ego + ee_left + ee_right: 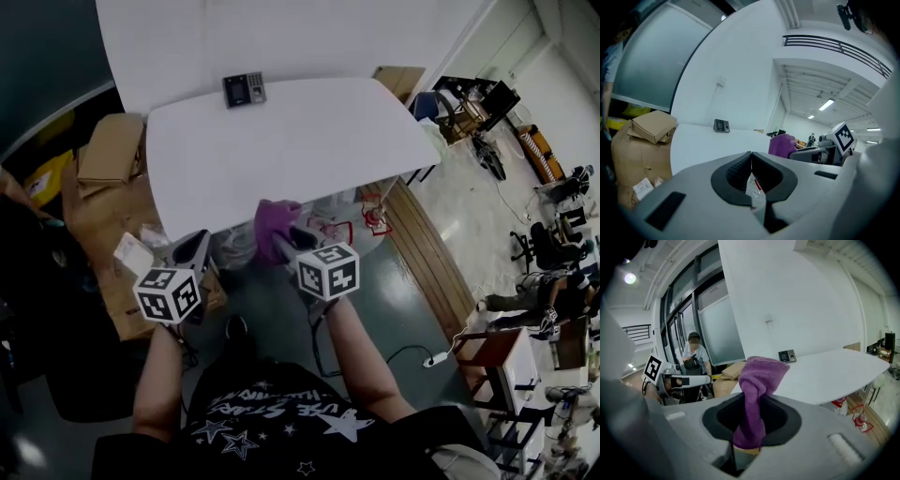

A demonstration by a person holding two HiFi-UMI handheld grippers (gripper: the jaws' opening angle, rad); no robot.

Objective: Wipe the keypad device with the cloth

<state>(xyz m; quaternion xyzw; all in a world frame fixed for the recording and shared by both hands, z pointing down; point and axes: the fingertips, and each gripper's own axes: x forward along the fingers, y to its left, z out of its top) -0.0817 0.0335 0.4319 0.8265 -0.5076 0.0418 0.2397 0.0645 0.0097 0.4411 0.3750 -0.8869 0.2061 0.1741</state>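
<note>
white table ctr | cardboard boxes just L of it | power strip on floor R

Closed left tool, keypad device beyond

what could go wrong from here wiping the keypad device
The keypad device sits at the far edge of the table by the wall, so the reach is long.
The right gripper pinches the cloth in a narrow bunch; hard jaws might scrape the device.
The left gripper is shut and empty; unbraced, the device may slide.
</note>
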